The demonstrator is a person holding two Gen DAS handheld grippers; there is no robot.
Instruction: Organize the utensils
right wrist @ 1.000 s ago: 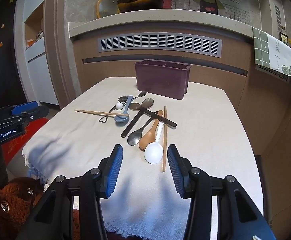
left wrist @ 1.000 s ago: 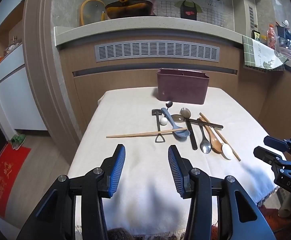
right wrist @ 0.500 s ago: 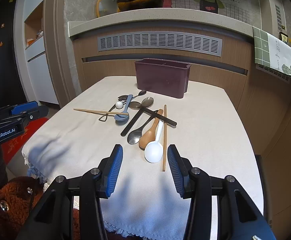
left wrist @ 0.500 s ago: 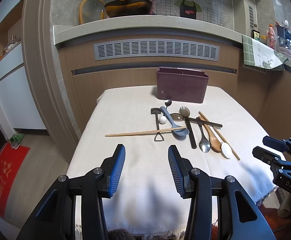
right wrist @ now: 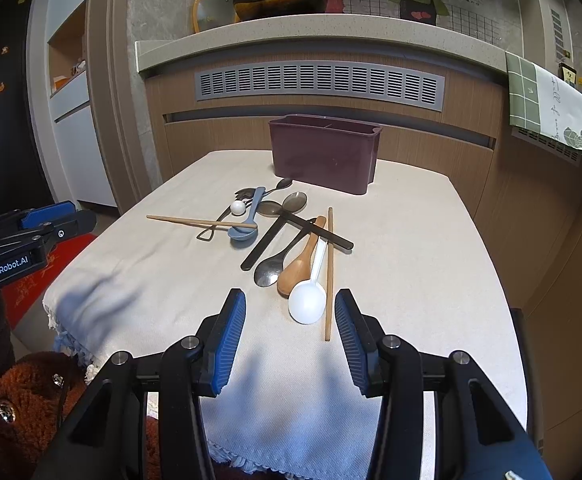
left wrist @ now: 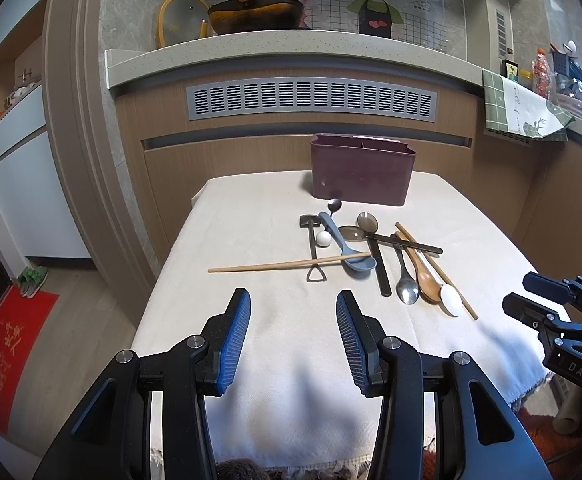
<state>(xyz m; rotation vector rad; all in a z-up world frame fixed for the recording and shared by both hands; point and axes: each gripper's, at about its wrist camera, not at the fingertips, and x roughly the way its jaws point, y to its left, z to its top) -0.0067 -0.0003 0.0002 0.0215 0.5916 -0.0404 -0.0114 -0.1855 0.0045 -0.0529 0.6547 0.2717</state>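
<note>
A pile of utensils lies mid-table: a white spoon [right wrist: 307, 300], a wooden spoon [right wrist: 299, 268], a metal spoon [right wrist: 269, 270], a blue spoon [right wrist: 245, 228], black utensils and two loose chopsticks [right wrist: 203, 222] [right wrist: 329, 272]. The same pile shows in the left wrist view, with the white spoon [left wrist: 451, 300] and a chopstick [left wrist: 287, 265]. A maroon utensil holder [right wrist: 325, 156] [left wrist: 361, 168] stands behind the pile. My left gripper [left wrist: 293, 334] is open and empty over the near table edge. My right gripper [right wrist: 291, 332] is open and empty just short of the white spoon.
The table is covered by a cream cloth [right wrist: 411, 280] with a fringed front edge. A wooden counter wall with a grey vent [left wrist: 311, 100] rises behind it. A yellow pan [left wrist: 251, 16] sits on the counter. A red mat [left wrist: 7, 344] lies on the floor at left.
Both grippers have crept slightly forward toward the utensils. Both stay open. No utensil has moved.
</note>
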